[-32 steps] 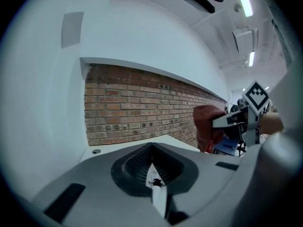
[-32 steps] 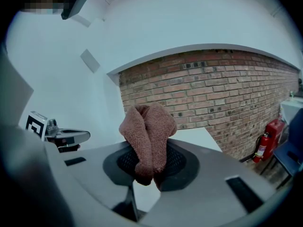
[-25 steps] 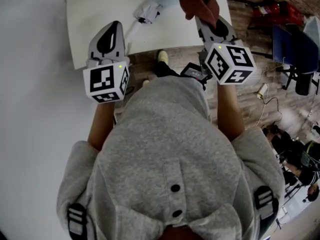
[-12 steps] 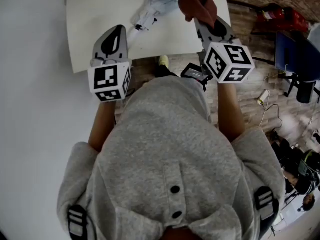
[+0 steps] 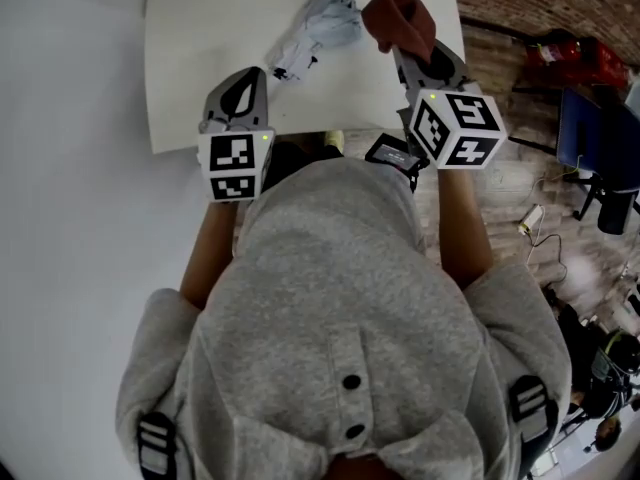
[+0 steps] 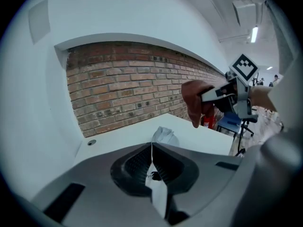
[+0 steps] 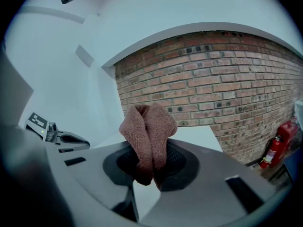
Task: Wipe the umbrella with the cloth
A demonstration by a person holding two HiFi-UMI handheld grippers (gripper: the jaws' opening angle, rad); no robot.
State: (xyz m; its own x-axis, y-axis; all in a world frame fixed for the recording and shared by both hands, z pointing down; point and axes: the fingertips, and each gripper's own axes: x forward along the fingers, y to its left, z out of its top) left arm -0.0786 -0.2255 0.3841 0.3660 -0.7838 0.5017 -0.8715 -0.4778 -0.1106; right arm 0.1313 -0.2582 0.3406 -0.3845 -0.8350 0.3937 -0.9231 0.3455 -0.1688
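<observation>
Two tongs: right tongs [image 7: 151, 169] pinch a folded rust-brown terry cloth [image 7: 147, 131], held aloft ready to wipe; left tongs [image 6: 152, 162] closed, apparently empty. Collapsed pale-grey fabric umbrella [image 5: 322, 26] lies on the white worktop [image 5: 210, 38], at the cloth's 9 o'clock.

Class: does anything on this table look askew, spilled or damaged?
The umbrella lies slanted across the white table, its pale canopy crumpled rather than neatly furled. Nothing looks spilled or broken.
</observation>
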